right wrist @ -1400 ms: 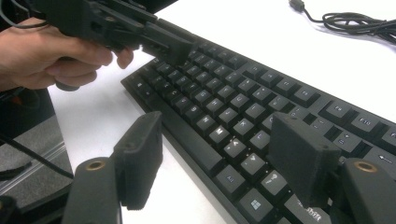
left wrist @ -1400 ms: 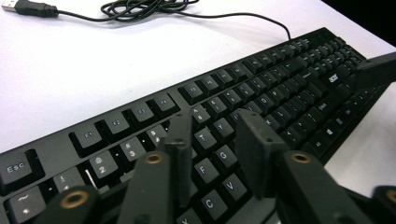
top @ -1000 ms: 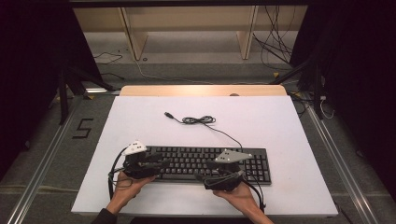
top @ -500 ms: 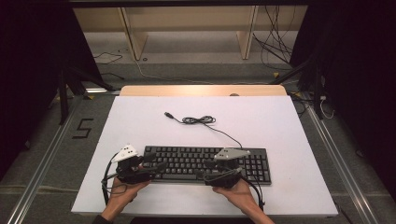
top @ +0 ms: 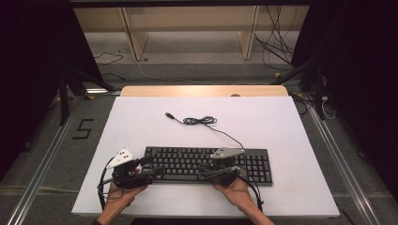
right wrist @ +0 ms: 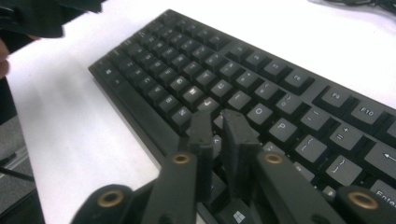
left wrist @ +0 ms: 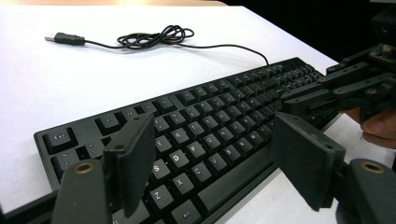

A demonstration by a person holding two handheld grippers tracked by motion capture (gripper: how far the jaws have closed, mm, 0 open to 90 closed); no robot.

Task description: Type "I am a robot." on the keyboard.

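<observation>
Flat black plastic keyboard (top: 209,164) lies at white table's (top: 281,122) near edge. Left gripper (left wrist: 212,161) jaws spread, just opened; right gripper (right wrist: 218,135) jaws just closed, nearly together, nothing visibly between, over keys. Risk: the narrowed tip slipping, hitting neighbouring keys.
</observation>
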